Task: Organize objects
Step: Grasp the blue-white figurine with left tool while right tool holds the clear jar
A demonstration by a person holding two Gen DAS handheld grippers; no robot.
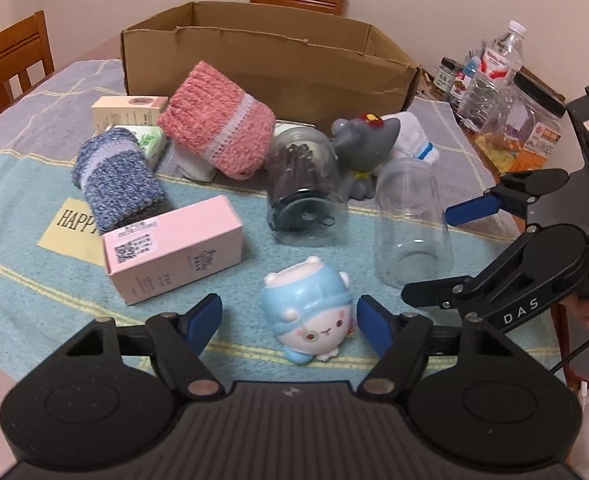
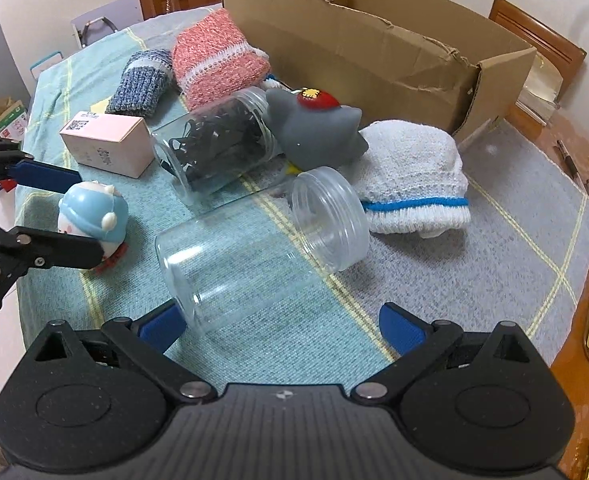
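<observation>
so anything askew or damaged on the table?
Yes. Both jars lie on their sides: the empty clear jar and the jar of dark bands. The cardboard box has a torn, ragged front rim.

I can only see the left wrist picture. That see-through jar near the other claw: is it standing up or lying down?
Observer: Lying on its side. The right wrist view shows the empty clear jar along its whole length, with its threaded neck pointing away from the claw.
Visitor: And the white thing tucked behind the grey toy?
Observer: That is a white sock with a blue band at its cuff. It lies right beside the jar's neck.
</observation>
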